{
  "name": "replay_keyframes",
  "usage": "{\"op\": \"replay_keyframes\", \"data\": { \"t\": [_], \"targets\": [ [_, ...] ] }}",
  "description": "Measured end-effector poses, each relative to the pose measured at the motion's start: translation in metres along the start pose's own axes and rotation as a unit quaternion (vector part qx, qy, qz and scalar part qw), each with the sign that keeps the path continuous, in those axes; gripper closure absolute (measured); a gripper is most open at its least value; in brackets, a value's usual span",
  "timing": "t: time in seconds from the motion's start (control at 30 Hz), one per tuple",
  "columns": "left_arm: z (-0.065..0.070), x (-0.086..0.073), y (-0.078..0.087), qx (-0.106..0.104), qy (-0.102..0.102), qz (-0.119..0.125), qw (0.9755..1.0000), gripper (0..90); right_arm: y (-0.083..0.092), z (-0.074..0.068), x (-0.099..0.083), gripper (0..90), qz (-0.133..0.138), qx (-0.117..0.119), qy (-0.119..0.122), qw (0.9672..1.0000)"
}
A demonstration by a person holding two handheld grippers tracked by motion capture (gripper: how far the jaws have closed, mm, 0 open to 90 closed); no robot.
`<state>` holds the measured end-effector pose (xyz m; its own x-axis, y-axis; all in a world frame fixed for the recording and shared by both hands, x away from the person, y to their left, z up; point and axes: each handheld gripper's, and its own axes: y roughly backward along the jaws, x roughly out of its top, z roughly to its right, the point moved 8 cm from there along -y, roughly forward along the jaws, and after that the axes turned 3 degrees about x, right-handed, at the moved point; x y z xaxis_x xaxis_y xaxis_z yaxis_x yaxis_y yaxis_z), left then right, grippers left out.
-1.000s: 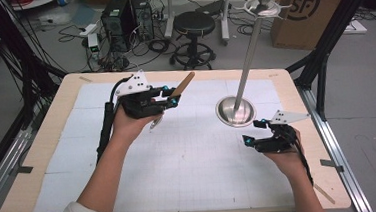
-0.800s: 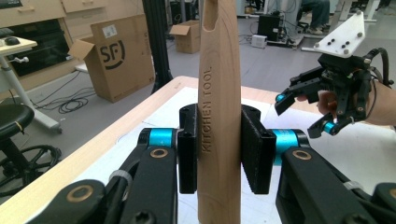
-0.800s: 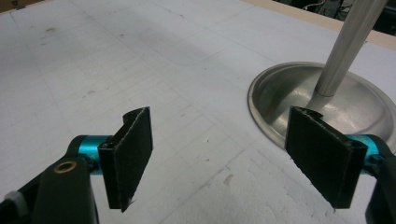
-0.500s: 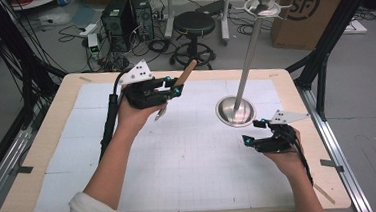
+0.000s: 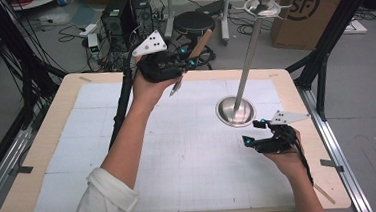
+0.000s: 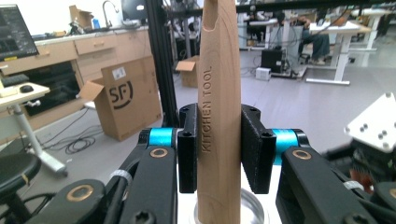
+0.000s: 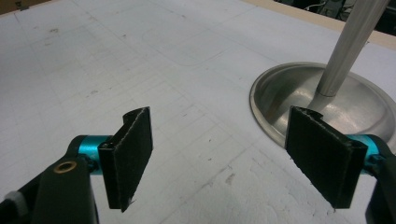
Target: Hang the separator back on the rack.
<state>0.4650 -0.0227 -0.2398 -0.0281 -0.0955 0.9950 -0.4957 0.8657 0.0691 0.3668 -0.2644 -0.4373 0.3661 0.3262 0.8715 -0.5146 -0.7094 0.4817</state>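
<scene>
A wooden utensil handle stamped "KITCHEN TOOL" stands upright between my left gripper's jaws, which are shut on it. From above, the left gripper is raised over the table's far edge, the handle slanting up to the right and a thin lower end pointing down. A metal stand has a round base, a slanted pole and a hooked top. My right gripper rests open just in front of the base, with nothing between its jaws.
A white gridded mat covers the wooden table. The stand's base and pole lie close to the right gripper's right jaw. Beyond the table are a stool, computer boxes and a cardboard box.
The left gripper has lifted the wooden tool higher and carried it away from the person and rightward. The right gripper has stayed put.
</scene>
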Motion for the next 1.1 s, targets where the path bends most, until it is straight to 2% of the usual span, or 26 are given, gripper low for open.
{"op": "replay_keyframes", "data": {
  "t": [0.23, 0.4, 0.47, 0.67, 0.8, 0.9, 1.1],
  "targets": [
    [-0.011, 0.010, -0.016, 0.006, 0.010, 0.010, 0.9999, 70.6, 0.000, -0.002, 0.000, 22.0, -0.001, 0.002, 0.001, 1.0000],
    [-0.013, 0.018, -0.023, 0.006, 0.005, 0.013, 0.9999, 70.5, 0.002, -0.002, 0.000, 22.0, 0.001, 0.003, -0.001, 1.0000],
    [-0.016, 0.019, -0.026, 0.007, 0.002, 0.006, 1.0000, 70.6, 0.001, -0.002, 0.000, 22.0, 0.000, 0.003, 0.000, 1.0000],
    [-0.022, 0.028, -0.031, -0.011, 0.013, 0.009, 0.9998, 70.5, 0.000, -0.003, -0.001, 22.0, -0.001, 0.005, 0.001, 1.0000],
    [-0.026, 0.034, -0.035, -0.019, 0.010, 0.001, 0.9998, 70.6, 0.001, -0.002, -0.001, 22.0, 0.000, 0.004, 0.000, 1.0000],
    [-0.029, 0.040, -0.038, -0.021, 0.010, 0.008, 0.9997, 70.5, 0.002, -0.001, -0.002, 22.0, -0.001, 0.002, -0.002, 1.0000],
    [-0.026, 0.045, -0.051, -0.019, 0.004, 0.002, 0.9998, 70.5, 0.001, -0.001, -0.003, 22.0, -0.002, 0.002, -0.003, 1.0000]
  ]
}}
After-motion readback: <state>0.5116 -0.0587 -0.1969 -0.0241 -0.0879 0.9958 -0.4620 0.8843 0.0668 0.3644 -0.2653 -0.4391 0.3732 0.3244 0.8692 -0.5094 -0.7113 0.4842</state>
